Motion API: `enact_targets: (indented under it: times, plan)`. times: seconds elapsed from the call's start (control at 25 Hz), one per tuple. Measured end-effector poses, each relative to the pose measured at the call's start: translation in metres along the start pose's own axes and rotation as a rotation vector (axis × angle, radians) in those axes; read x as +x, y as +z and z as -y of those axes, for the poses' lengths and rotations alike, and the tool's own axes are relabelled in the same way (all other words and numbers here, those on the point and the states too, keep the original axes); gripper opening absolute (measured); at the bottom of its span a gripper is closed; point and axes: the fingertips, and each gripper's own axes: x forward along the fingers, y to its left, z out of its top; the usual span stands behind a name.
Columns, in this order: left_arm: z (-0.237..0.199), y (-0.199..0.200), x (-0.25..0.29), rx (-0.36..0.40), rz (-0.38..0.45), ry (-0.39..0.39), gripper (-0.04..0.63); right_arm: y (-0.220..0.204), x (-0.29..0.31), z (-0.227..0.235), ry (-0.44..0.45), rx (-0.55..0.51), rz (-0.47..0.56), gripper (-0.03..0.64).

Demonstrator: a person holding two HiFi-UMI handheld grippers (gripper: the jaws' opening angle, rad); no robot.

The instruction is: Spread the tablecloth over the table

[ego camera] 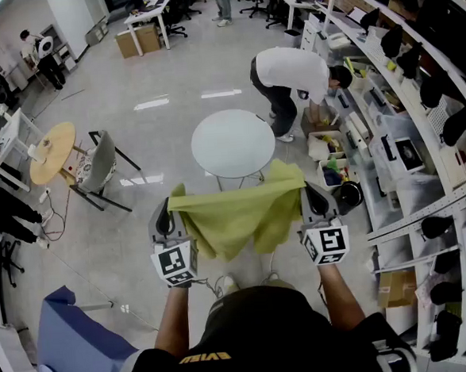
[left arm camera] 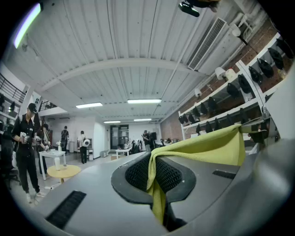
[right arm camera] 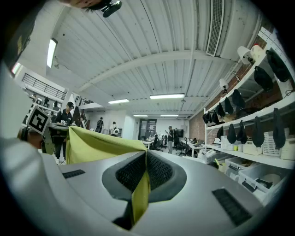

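A yellow-green tablecloth [ego camera: 235, 213] hangs stretched between my two grippers, its lower part sagging in folds. My left gripper [ego camera: 165, 218] is shut on the cloth's left corner, which shows pinched between the black pads [left arm camera: 152, 173]. My right gripper [ego camera: 313, 199] is shut on the right corner [right arm camera: 140, 184], with the cloth [right arm camera: 99, 143] running off to the left. The round white table [ego camera: 233, 143] stands on the floor just beyond the cloth, bare on top. Both grippers are held level, in front of my body.
A person [ego camera: 293, 78] bends over boxes to the right of the table. Shelving [ego camera: 407, 121] with bins lines the right side. A grey chair [ego camera: 98, 165] and a small round wooden table [ego camera: 52, 152] stand to the left. A blue seat [ego camera: 73, 343] is near my left.
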Motion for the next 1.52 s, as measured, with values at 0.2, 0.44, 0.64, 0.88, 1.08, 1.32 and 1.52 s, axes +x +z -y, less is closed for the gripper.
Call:
enact_targets:
  times: [0.2,0.44,0.64,0.88,1.08,1.32,1.52]
  plan:
    - [-0.007,0.004,0.012,0.021,0.03,0.007,0.017,0.002,0.013,-0.001,-0.01,-0.023,0.014,0.006]
    - [-0.021,0.011,0.023,0.019,0.052,-0.008,0.017,0.012,0.023,-0.009,-0.045,-0.032,0.019,0.006]
    - [-0.045,0.012,0.037,0.04,0.077,-0.046,0.017,0.018,0.04,-0.027,-0.089,-0.045,0.018,0.006]
    - [-0.068,0.014,0.053,0.042,0.082,-0.064,0.017,0.022,0.055,-0.043,-0.132,-0.05,0.001,0.006]
    - [-0.066,0.017,0.071,0.031,0.087,-0.069,0.017,0.025,0.065,-0.036,-0.151,-0.052,-0.003,0.006]
    - [-0.061,0.011,0.099,0.043,0.073,-0.054,0.017,0.022,0.1,-0.016,-0.144,-0.047,0.008,0.006]
    - [-0.065,0.017,0.133,0.054,0.071,-0.019,0.017,0.025,0.142,0.0,-0.117,-0.05,0.013,0.006]
